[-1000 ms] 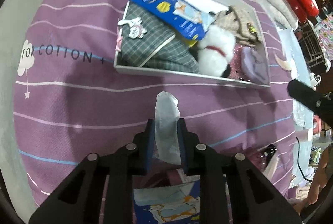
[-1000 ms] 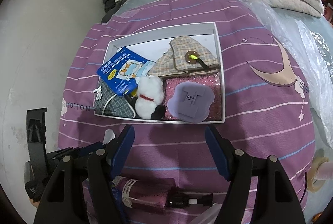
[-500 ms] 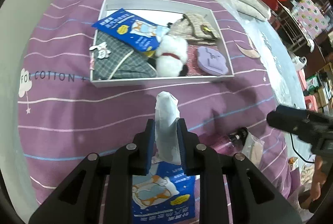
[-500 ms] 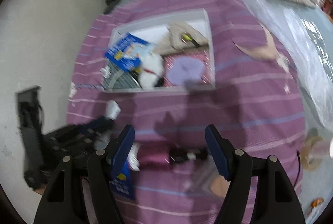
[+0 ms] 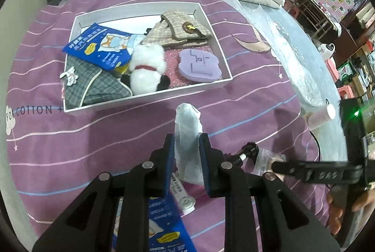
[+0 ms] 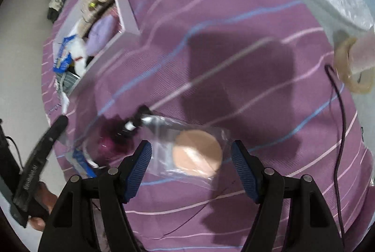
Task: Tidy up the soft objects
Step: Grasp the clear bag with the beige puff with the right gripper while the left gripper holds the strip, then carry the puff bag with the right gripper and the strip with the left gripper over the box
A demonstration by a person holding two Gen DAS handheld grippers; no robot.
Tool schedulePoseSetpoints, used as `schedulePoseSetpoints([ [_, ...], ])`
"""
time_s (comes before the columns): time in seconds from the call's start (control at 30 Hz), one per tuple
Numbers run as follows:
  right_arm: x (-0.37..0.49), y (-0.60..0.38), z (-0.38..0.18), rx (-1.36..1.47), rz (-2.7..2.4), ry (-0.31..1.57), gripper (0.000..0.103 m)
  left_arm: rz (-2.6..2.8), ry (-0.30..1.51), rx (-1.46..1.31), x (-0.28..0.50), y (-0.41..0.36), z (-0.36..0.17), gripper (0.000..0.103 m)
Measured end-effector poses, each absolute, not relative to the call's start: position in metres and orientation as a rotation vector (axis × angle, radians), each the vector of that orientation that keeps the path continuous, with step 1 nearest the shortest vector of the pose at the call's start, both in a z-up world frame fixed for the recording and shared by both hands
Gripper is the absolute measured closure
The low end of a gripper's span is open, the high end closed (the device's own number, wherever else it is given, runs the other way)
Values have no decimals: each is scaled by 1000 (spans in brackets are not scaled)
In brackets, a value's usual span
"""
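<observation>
On a bed spread with a purple striped quilt [image 5: 70, 146], the left claw [image 5: 186, 166] is clamped on a white translucent packet [image 5: 188, 132], which stands upright between its blue pads, raised above the quilt just short of a shallow white box [image 5: 150, 97]. Inside the box lie a blue printed pack [image 5: 100, 48], a white plush toy [image 5: 146, 71], a grey checked pouch [image 5: 93, 85], a beige checked pouch [image 5: 182, 28] and a lilac pad [image 5: 199, 63]. Another blue pack [image 5: 161, 226] lies beneath the left claw. The right claw [image 6: 191, 165] — jaws wide apart, gripping nothing — hangs over a clear bag holding a round peach-coloured puff [image 6: 196, 152], which rests on the quilt between the open fingers. Just beside it lies a dark magenta bottle [image 6: 112, 139] — blurred. A black cable [image 6: 339, 135] trails along the quilt's right side.
</observation>
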State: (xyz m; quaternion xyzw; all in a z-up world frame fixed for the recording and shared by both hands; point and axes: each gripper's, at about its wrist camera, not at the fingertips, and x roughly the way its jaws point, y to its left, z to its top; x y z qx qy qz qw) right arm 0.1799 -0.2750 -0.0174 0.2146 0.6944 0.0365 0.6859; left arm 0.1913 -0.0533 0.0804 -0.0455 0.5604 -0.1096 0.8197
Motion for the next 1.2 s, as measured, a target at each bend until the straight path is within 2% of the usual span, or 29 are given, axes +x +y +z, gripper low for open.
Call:
schedulePoseSetpoints([
  [0.33, 171, -253, -27, 391, 62, 1519, 32, -187, 1182, -108, 196, -50, 76, 80],
  [0.43, 169, -246, -28, 342, 49, 1503, 35, -200, 1170, -129, 196, -49, 78, 80],
  [0.5, 166, -243, -29, 319, 36, 1491, 49, -193, 1152, -130, 196, -48, 79, 80],
  [0.67, 157, -245, -34, 323, 43, 1474, 56, -185, 1121, -131, 196, -45, 82, 80],
  [0.73, 154, -246, -32, 312, 59, 1467, 63, -188, 1120, -131, 196, -45, 82, 80],
  [0.77, 153, -247, -30, 314, 72, 1461, 81, -189, 1125, -141, 197, -43, 81, 80],
  [0.87, 152, -256, -23, 354, 93, 1455, 91, -176, 1133, -146, 198, -42, 79, 81],
  [1.2, 144, -280, 14, 424, 159, 1364, 98, -121, 1091, -132, 199, -36, 78, 81],
])
